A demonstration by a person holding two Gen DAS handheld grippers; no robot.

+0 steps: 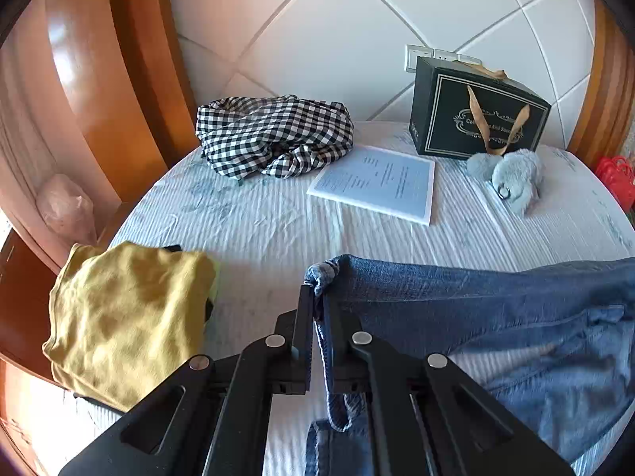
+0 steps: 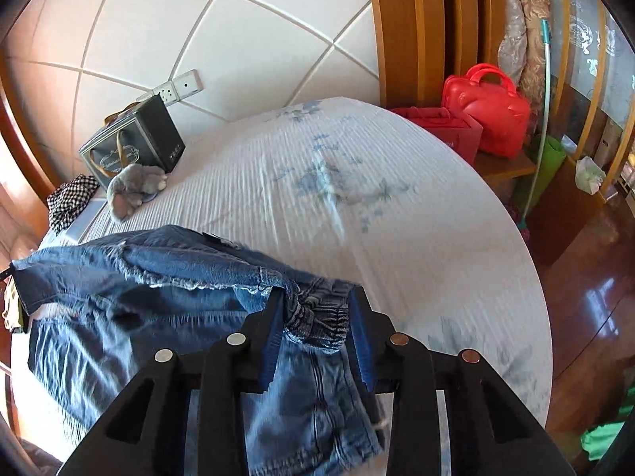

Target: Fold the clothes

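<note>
left hand-held gripper (image 1: 318, 301) is pinching jeans (image 1: 476, 309) edge, jaws together | right hand-held gripper (image 2: 315, 309) is clamping bunched waistband | jeans are lying on bed (image 1: 258, 230)

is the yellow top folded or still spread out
Folded: the yellow top lies as a compact layered rectangle on the bed.

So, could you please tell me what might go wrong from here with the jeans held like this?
1. The left gripper pinches only a thin edge of the jeans, so it may slip out.
2. The right gripper holds a bunched wad between wide jaws, so the fold could come out crooked.
3. A swing left could disturb the yellow garment.
</note>
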